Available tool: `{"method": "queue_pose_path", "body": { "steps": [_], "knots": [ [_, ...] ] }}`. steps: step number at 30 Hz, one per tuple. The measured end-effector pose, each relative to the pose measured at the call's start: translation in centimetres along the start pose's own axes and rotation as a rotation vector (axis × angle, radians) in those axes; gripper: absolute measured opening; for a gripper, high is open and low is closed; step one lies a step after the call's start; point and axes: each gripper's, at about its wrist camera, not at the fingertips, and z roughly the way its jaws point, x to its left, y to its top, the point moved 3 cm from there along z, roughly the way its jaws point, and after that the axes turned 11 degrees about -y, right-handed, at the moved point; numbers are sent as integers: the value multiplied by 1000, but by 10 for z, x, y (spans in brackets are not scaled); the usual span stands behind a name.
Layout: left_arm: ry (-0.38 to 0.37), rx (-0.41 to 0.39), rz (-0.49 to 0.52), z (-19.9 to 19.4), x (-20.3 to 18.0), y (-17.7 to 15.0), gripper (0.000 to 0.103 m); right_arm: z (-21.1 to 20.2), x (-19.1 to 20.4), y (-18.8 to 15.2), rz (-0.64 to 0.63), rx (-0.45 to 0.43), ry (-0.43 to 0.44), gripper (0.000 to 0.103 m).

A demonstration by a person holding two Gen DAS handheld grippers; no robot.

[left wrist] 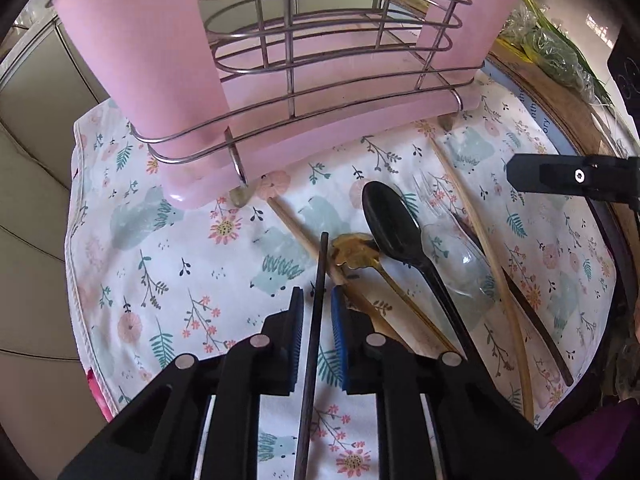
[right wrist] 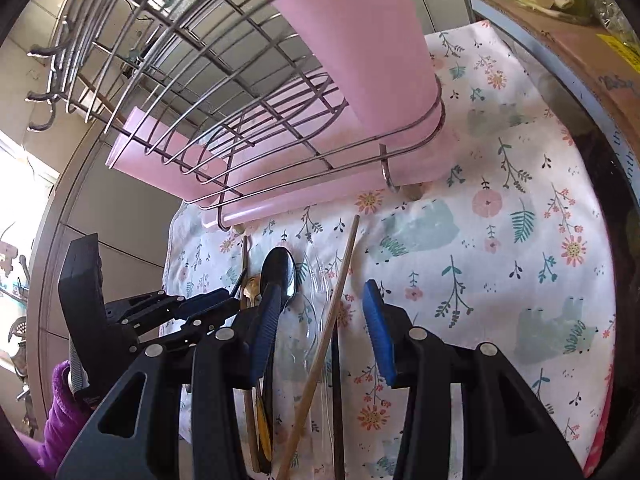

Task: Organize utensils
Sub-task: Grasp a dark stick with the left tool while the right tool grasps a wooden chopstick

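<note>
A wire utensil rack (left wrist: pixel 320 60) with pink liners stands at the back of a floral cloth (left wrist: pixel 180 272). My left gripper (left wrist: pixel 316 308) is open, its blue pads either side of a dark chopstick (left wrist: pixel 314 352) without touching it. Beside it lie a black spoon (left wrist: pixel 396 224), a gold spoon (left wrist: pixel 354 254), a clear plastic spoon (left wrist: pixel 460 264), wooden chopsticks (left wrist: pixel 492 264) and another dark chopstick (left wrist: pixel 536 320). My right gripper (right wrist: pixel 320 328) is open above a wooden chopstick (right wrist: pixel 332 320), a dark chopstick (right wrist: pixel 338 400) and the black spoon (right wrist: pixel 280 272). The rack also shows in the right wrist view (right wrist: pixel 240 112).
The cloth (right wrist: pixel 500 260) covers a round table with a dark rim (left wrist: pixel 600 216). A cardboard box (right wrist: pixel 580 52) and bagged greens (left wrist: pixel 556 48) sit at the right. Grey cabinet panels (left wrist: pixel 36 160) are at the left. The left gripper's body (right wrist: pixel 120 320) is beside the right one.
</note>
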Motion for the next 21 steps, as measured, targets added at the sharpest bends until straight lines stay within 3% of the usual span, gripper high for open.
{"method": "queue_pose_path", "body": {
  "steps": [4, 11, 16, 21],
  "knots": [
    [-16, -2, -5, 0, 3, -1, 4, 20, -3, 6, 22, 46, -26, 43],
    [-65, -86, -76, -26, 16, -8, 4, 57, -1, 9, 33, 129, -35, 15],
    [-96, -166, -128, -54, 27, -17, 4, 58, -2, 8, 22, 105, -24, 6],
    [-102, -325, -165, -93, 27, -26, 4, 31, -11, -4, 23, 41, 22, 6]
  ]
}}
